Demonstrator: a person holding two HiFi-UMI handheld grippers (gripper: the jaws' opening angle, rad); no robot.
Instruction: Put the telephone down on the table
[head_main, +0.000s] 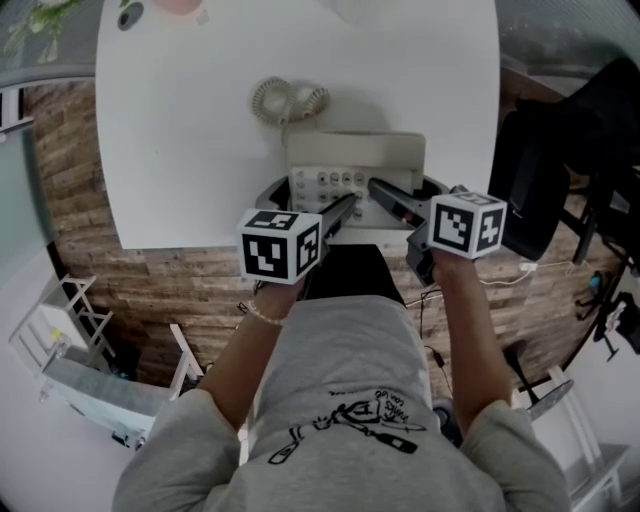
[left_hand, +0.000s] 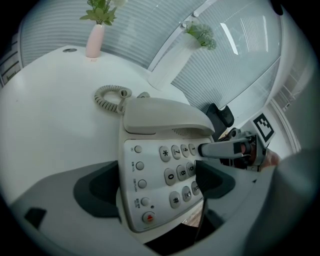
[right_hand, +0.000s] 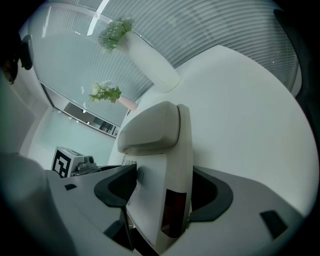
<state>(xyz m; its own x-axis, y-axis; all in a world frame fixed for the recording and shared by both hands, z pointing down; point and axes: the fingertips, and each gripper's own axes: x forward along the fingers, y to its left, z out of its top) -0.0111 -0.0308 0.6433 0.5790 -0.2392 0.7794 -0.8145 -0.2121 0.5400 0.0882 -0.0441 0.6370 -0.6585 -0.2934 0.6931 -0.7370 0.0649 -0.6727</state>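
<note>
one off-white desk telephone (head_main: 355, 160) sits at the near edge of a white round table (head_main: 180, 150), its near end jutting past the rim over the wood floor; whether its base touches the tabletop cannot be told. its single handset (left_hand: 167, 117) lies in the cradle at the far end, above a sloped face of round grey keys and one red button (left_hand: 148, 217). one coiled cord (head_main: 288, 100) lies bunched on the table just beyond the phone.

both claws are clamped on it. the left gripper (left_hand: 157, 185) has its jaws closed across the near end of the keypad face, one jaw on each side of the phone. the right gripper (right_hand: 162, 192) pinches the phone's right side, one jaw on the face and one on the underside.

two vases of green sprigs stand at the table's far side: one pink vase (left_hand: 95, 40) and one white vase (left_hand: 165, 70). one dark chair (head_main: 545, 180) stands to the right of the table.
</note>
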